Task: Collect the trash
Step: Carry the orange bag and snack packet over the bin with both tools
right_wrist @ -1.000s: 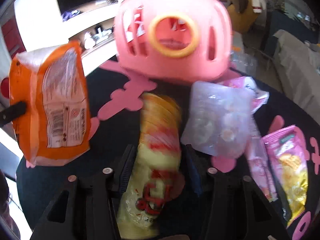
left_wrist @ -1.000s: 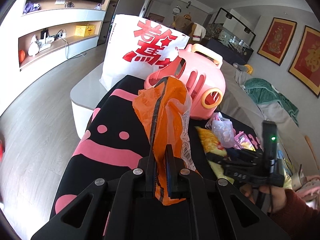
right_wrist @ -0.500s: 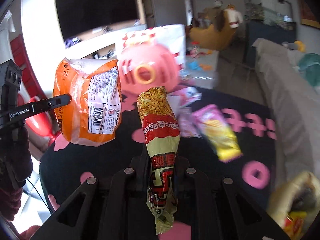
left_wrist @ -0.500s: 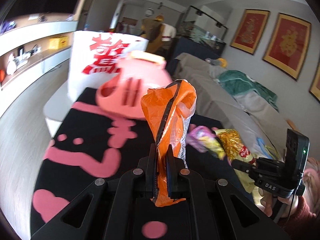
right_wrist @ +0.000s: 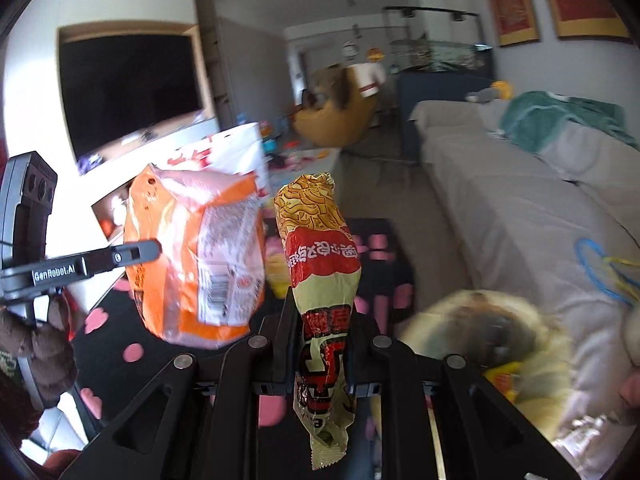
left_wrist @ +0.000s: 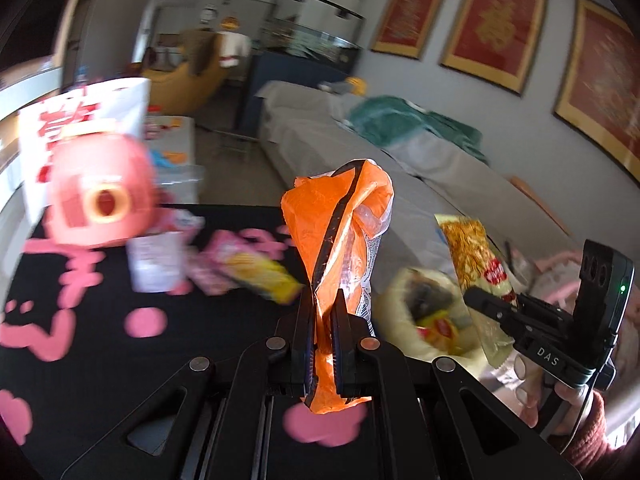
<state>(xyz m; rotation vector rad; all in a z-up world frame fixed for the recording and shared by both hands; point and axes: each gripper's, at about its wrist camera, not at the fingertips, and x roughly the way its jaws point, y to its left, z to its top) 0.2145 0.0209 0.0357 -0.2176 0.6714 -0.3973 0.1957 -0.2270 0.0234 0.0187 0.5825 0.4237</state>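
The long grey sofa (left_wrist: 404,160) runs up the right side of the room, and in front of it sits the low table under its black cloth with pink shapes (left_wrist: 120,344), where the litter has been lying. On the far left of that cloth stands a pink plastic basket (left_wrist: 100,192) with a white shopping bag (left_wrist: 80,120) behind it. We cannot say which of them, if either, is meant to take the rubbish.

Nearer us, at the sofa's edge, is a pale yellow bag (right_wrist: 492,332) with its dark mouth open and something yellow and red inside. It is blurred, but we judge it the likely place for what we carry, since both wrappers hang close to it.

Loose wrappers (left_wrist: 240,272) lie on the cloth, pink and yellow, smeared by motion, so part of the job looks undone.

Our left gripper (left_wrist: 323,320) is clamped tight on the lower part of an orange snack bag (left_wrist: 340,220), which stands upright above the jaws and clear of the table. Our right gripper (right_wrist: 322,328) is closed on the middle of a yellow and red noodle packet (right_wrist: 320,248), held upright, its tail dangling below. Gripping both low or mid-body keeps them from flopping while we carry them.
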